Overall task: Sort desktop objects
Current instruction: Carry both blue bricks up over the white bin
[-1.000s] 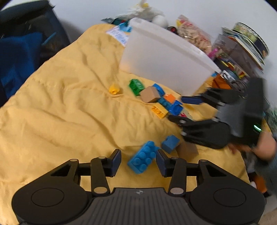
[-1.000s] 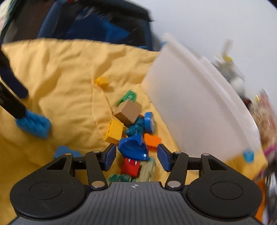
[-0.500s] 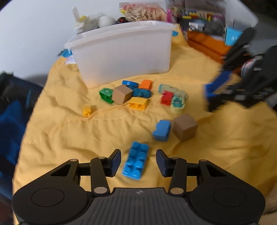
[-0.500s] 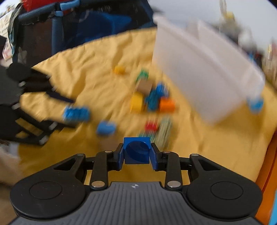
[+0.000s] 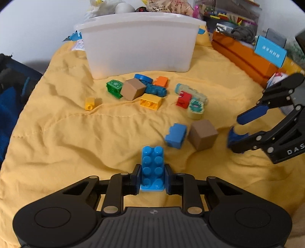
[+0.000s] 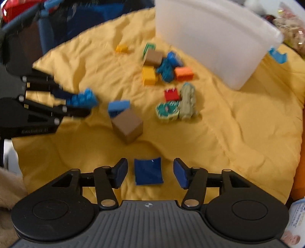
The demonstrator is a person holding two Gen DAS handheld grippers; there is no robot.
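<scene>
Your left gripper has its fingers clenched on the studded blue brick. Your right gripper is spread wide, the dark blue piece lying loose between its fingers on the yellow quilt. Farther off, mixed blocks lie scattered before the white bin.

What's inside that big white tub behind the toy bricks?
Cannot tell. The white tub has frosted walls, and both cameras sit below its rim, so its contents are hidden. Bags and clutter show behind it.
</scene>
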